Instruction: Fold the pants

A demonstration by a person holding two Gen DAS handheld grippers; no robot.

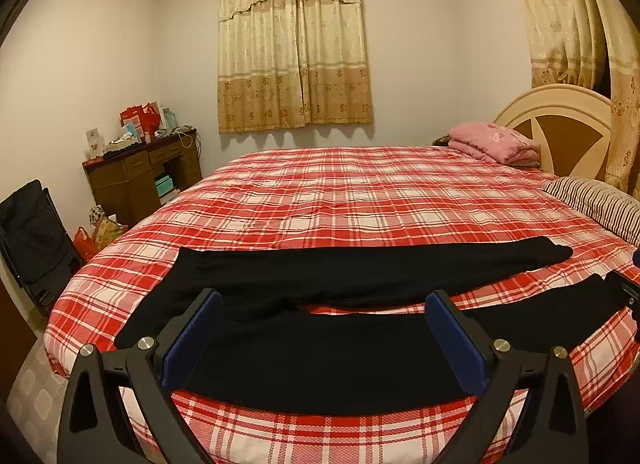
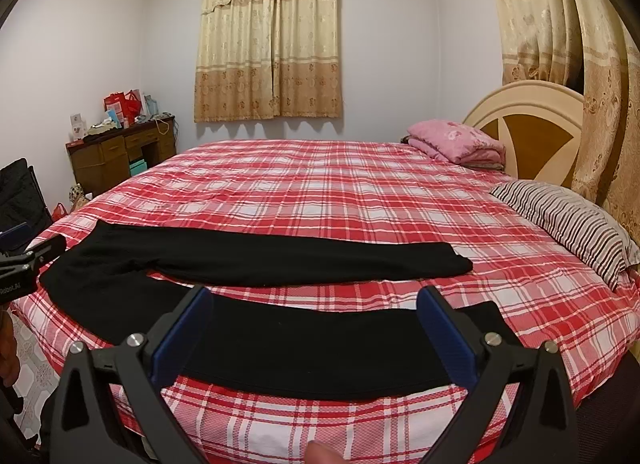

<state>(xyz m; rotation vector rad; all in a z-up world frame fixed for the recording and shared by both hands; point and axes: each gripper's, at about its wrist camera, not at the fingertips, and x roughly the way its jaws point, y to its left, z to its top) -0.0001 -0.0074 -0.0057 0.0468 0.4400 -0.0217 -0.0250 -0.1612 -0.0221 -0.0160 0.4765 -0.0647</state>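
Home bedroom: plaid-covered bed (image 1: 340, 191), curtains (image 1: 296, 47), wooden desk (image 1: 136, 171).

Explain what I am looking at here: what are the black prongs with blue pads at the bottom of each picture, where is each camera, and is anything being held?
The prongs are the two fingers of a hand-held gripper; a person carries one in each hand, and no robot arm is involved. Each picture comes from a fisheye camera mounted on a gripper, looking forward along its fingers, which is why the room bulges.

One view belongs to the left gripper, the other to the right gripper. Both stand open above the near edge of a bed covered in red plaid. Black pants lie spread flat there, waist towards the left, the two legs parted and running to the right. Nothing is held yet. The left gripper also shows at the left edge of the right view.
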